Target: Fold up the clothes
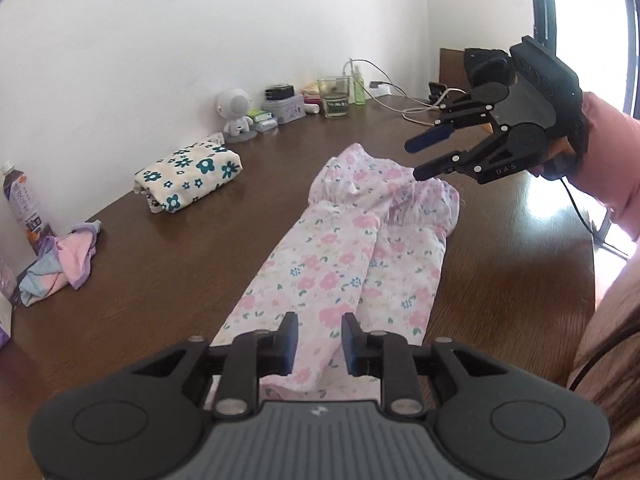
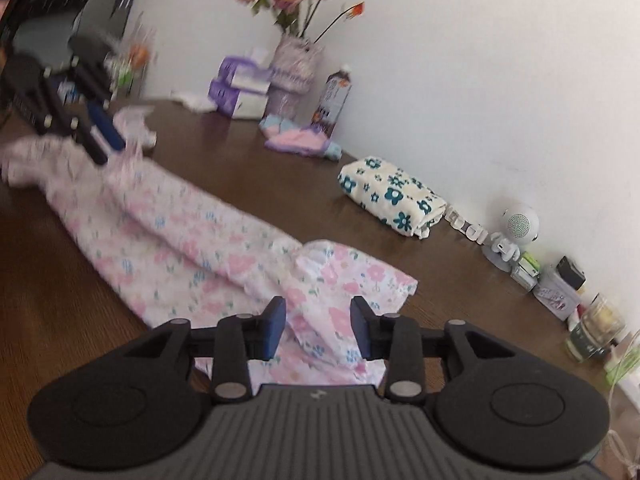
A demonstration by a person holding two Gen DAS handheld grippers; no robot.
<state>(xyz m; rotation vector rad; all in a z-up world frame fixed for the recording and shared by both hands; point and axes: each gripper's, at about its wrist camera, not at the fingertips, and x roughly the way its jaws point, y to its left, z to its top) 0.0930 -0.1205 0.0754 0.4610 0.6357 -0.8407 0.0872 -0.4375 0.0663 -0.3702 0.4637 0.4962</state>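
Pink floral trousers [image 1: 332, 264] lie lengthwise on the brown table [image 1: 160, 280], with the gathered waist at the far end in the left wrist view. My left gripper [image 1: 319, 344] is open just above the leg end, with cloth under its fingers and nothing pinched. My right gripper [image 1: 416, 159] hangs open above the waist end, held by a hand in a pink sleeve. In the right wrist view the trousers [image 2: 180, 248] stretch away from my open right gripper [image 2: 319, 328]. My left gripper [image 2: 109, 151] shows blurred at their far end.
A folded cream cloth with teal flowers [image 1: 188, 176] [image 2: 392, 196] lies near the wall. A crumpled pastel cloth [image 1: 64, 264], bottle [image 1: 24, 208], white figurine [image 1: 236, 114], glass [image 1: 334, 96] and cables line the wall. A flower vase [image 2: 292, 64] and tissue boxes [image 2: 240, 92] stand further along.
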